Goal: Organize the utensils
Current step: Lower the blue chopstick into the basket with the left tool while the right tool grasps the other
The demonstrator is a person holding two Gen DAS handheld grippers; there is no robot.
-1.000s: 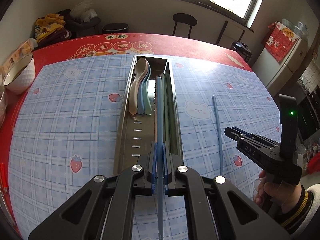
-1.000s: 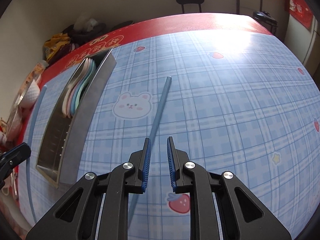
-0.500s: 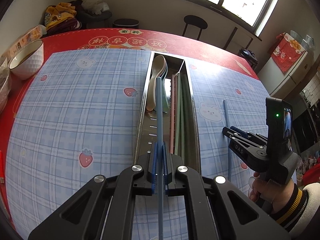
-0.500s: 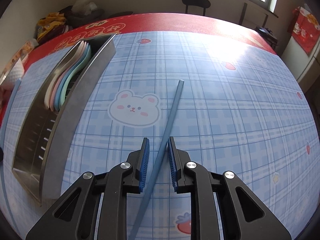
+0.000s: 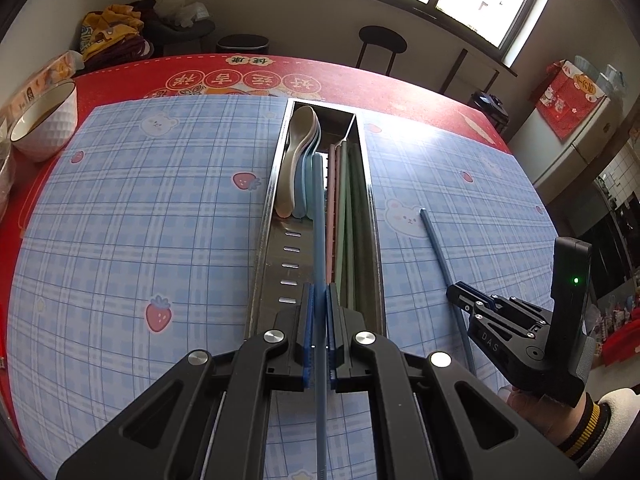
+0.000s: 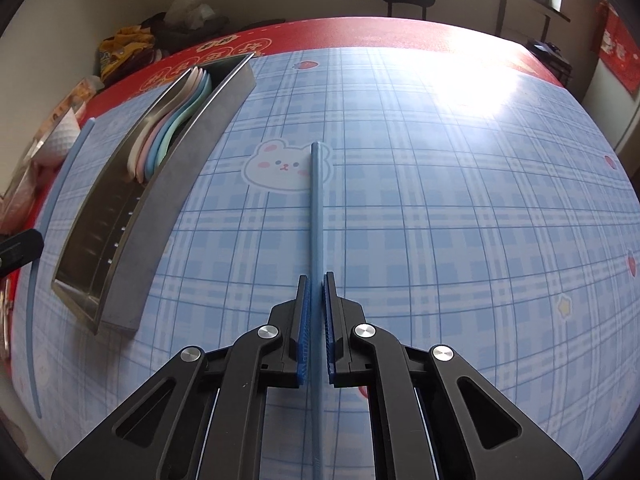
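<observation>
My left gripper [image 5: 319,300] is shut on a blue chopstick [image 5: 318,216] and holds it lengthwise over the long steel utensil tray [image 5: 267,208]. In that tray lie several pastel spoons [image 5: 301,152] on the left and pink and green chopsticks [image 5: 345,216] on the right. My right gripper [image 6: 316,284] is shut on a second blue chopstick [image 6: 317,200], which lies on the blue checked mat to the right of the tray. In the left wrist view this second chopstick [image 5: 436,248] runs up to the right gripper [image 5: 460,294], held by a hand with a striped cuff.
A white bowl [image 5: 46,124] stands at the table's far left edge. The blue checked mat [image 6: 460,200] covers a red tablecloth [image 5: 380,84]. Beyond the table are a stool [image 5: 382,46], a bin and a pile of clothes.
The right gripper moved onto the lying chopstick and its jaws closed on it. The left gripper kept its hold on its chopstick over the tray, shifting only slightly.
</observation>
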